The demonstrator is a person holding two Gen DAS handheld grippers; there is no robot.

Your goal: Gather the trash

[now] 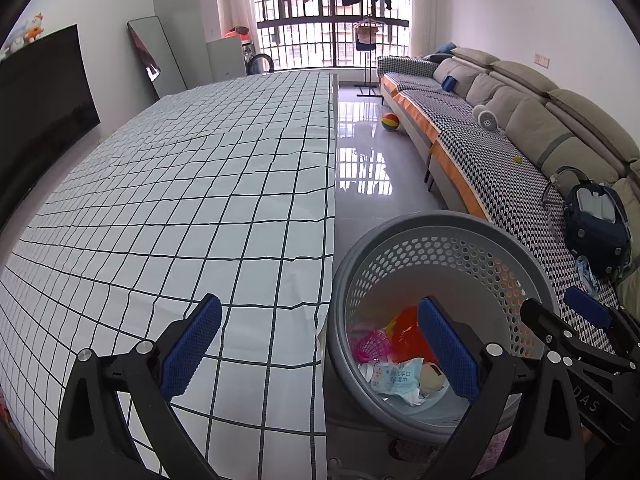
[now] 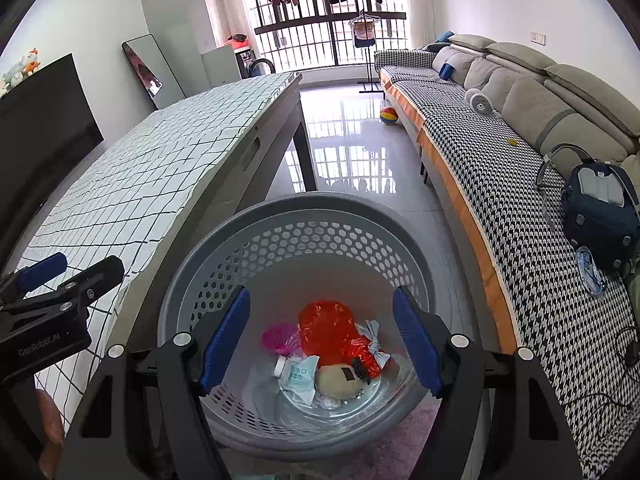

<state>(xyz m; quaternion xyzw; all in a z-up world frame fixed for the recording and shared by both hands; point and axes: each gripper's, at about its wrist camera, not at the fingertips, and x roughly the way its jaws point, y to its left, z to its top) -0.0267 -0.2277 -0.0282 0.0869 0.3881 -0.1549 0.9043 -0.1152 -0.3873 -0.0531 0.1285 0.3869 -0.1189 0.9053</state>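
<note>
Down in the basket [image 2: 288, 216], beside the desk [image 1: 180, 200], all the trash sits.
Both claws, left claw [image 1: 320, 348] and right claw [image 2: 320, 340], gape wide, empty. Wipes packet [image 2: 299, 378] and red wrapper [image 2: 328, 328] look light, crinkly, slippery; I'd pinch an edge.

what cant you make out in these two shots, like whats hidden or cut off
- Basket floor, right wrist view: partly covered by the trash, so any smaller bits underneath stay hidden.
- Wipes packet print, both views: too small to read.
- Table near end, left wrist view: hidden behind the left gripper.
- Right gripper, left wrist view: cut off by the picture's right edge.
- Person, right wrist view: only a sliver of hand shows.
</note>
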